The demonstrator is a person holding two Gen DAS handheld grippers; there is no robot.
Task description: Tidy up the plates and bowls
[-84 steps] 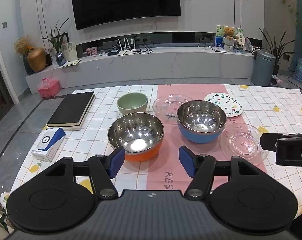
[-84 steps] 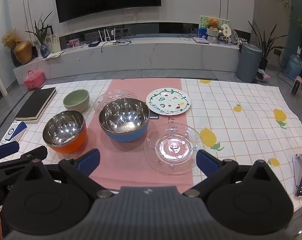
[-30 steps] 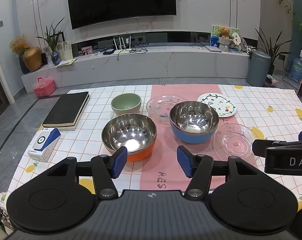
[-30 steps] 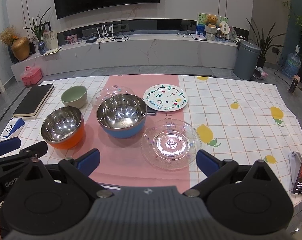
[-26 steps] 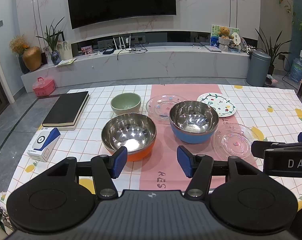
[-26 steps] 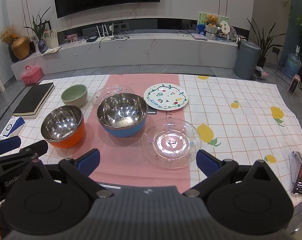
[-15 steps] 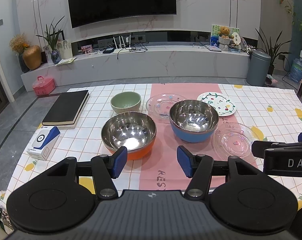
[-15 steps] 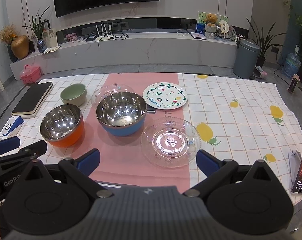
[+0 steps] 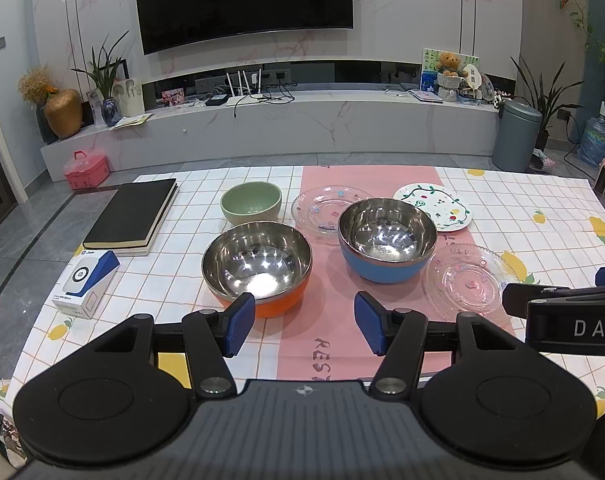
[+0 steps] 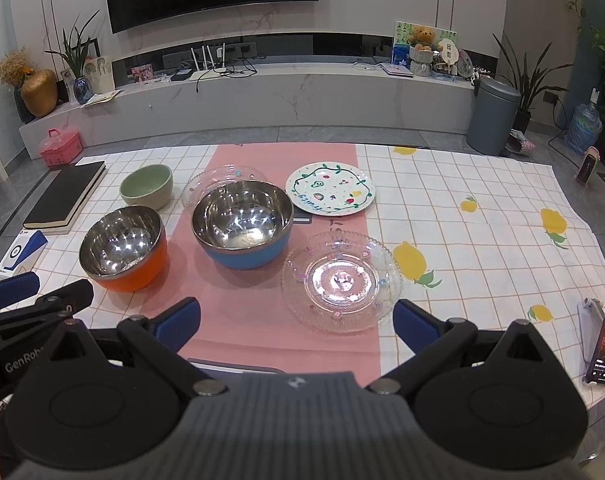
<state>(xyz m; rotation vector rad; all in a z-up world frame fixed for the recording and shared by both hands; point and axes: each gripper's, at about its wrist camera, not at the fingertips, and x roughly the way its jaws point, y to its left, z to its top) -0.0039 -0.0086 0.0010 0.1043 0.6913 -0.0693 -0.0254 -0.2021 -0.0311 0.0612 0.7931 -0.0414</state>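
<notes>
With both claws drawn slightly back from the counter [image 10: 482,240] since the earlier frame, the wide, empty right claw [image 10: 296,322] is shown just short of the brittle, slippery glass plate [image 10: 341,280], best taken at its rim.

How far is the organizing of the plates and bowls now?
Nothing looks done yet. The orange steel bowl, blue steel bowl, green ceramic bowl, two clear glass plates and painted white plate all lie separate. The left gripper and right gripper are open, empty. All stacking remains.
</notes>
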